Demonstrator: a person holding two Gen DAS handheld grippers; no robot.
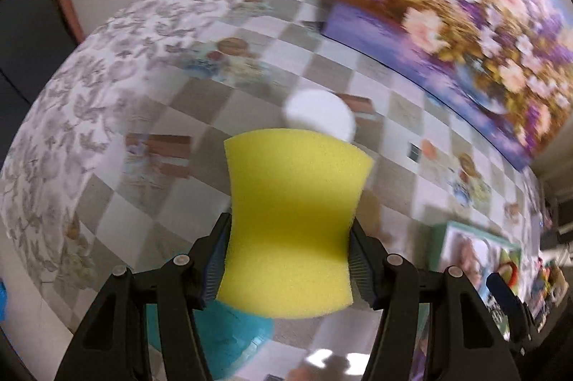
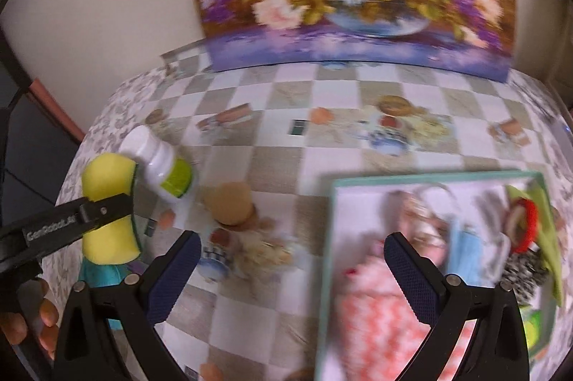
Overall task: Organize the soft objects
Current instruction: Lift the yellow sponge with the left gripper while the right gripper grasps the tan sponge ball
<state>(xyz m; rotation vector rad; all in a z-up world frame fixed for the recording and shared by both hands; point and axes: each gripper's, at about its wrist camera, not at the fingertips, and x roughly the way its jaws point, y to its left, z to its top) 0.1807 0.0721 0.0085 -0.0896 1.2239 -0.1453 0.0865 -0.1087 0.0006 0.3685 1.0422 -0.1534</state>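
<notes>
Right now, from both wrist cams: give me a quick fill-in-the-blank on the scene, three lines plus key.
1. The left gripper is shut on a sponge whose colour is ____.
2. The right gripper has its fingers ____ and holds nothing.
3. The white bottle with the green label lies on its ____ on the checkered tablecloth.

Missing words: yellow; open; side
</notes>
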